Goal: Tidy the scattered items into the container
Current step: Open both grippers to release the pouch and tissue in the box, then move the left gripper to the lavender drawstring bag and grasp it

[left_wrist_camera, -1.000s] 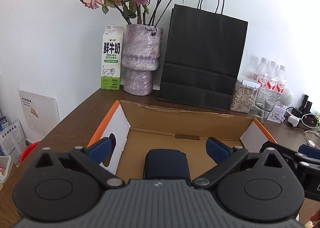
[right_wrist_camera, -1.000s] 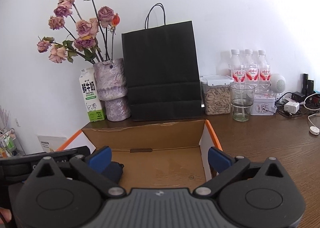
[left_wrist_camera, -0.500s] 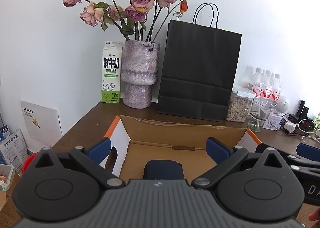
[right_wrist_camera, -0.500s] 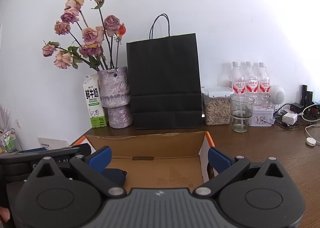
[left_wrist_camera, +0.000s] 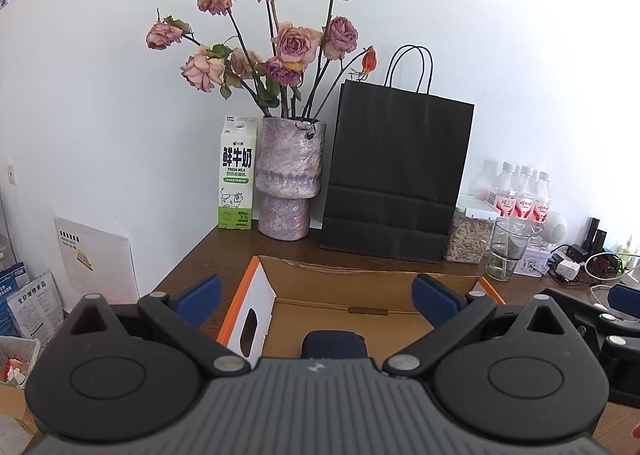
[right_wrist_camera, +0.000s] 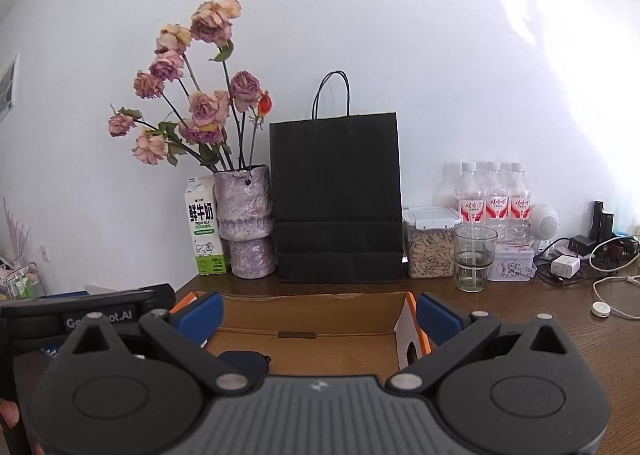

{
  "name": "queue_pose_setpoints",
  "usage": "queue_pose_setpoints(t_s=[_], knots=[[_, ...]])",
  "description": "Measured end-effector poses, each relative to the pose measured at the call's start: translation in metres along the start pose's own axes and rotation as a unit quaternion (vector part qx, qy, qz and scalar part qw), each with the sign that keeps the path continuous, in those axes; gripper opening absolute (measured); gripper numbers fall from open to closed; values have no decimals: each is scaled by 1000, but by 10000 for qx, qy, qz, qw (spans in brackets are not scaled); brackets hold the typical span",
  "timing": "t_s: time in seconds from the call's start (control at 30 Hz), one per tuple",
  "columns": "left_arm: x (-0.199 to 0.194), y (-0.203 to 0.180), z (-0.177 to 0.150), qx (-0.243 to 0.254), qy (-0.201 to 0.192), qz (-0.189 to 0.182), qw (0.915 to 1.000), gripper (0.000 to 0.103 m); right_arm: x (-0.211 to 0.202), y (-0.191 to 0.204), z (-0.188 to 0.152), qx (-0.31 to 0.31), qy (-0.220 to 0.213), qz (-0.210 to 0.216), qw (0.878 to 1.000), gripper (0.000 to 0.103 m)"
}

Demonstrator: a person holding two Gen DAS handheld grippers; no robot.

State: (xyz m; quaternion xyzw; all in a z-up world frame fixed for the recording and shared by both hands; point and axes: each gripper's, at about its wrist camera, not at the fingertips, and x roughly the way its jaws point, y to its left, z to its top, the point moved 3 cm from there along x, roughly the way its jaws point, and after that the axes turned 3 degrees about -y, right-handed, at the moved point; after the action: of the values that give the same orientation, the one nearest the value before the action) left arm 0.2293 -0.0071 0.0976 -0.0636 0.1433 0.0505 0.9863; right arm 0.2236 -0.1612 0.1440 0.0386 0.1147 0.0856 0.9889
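Cardboard box (left_wrist_camera: 280,319) with orange-edged flaps sits open on a dark wooden bench (right_wrist_camera: 560,319), directly ahead of both handheld grippers. Inside it, on the box floor near the front, lies a dark navy pouch (left_wrist_camera: 334,343), already in the container. In the left wrist view the pouch is centred between the jaws and just below them, so the left gripper (left_wrist_camera: 316,295) is the nearer one. In the right wrist view the same pouch lies low and to the left, off that gripper's line. How its long axis runs cannot be told, since the gripper body hides part of it. Both pairs of jaws stand wide apart and hold nothing; the right gripper (right_wrist_camera: 318,313) points at the bare middle of the box. No other loose item to tidy shows near the jaws. Judging from this, the next pick lies outside both views, so either gripper must turn away from the box first.
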Motion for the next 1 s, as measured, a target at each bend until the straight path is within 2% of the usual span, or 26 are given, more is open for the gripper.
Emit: queue_pose_setpoints(t_s=[0.2, 0.43, 0.7, 0.8, 0.93, 1.0], knots=[[-32, 9, -7, 25, 39, -134, 9999, 103, -32, 4, -4, -80, 3, 22, 10000, 103], [-74, 26, -23, 4, -30, -235, 9997, 103, -73, 2, -29, -208, 99, 19, 9997, 103], [-126, 48, -70, 165, 78, -291, 9994, 103, -120, -9, -73, -256, 480, 102, 9985, 103], [-142, 59, -96, 116, 284, -259, 9992, 103, -136, -13, -94, -226, 673, 94, 9974, 103], [-148, 69, -132, -74, 803, -266, 9964, 103, -154, -17, -128, -53, 1037, 36, 9946, 103], [-148, 72, -141, -112, 915, -268, 9954, 103, -158, -16, -144, -21, 1217, 10, 9926, 103]])
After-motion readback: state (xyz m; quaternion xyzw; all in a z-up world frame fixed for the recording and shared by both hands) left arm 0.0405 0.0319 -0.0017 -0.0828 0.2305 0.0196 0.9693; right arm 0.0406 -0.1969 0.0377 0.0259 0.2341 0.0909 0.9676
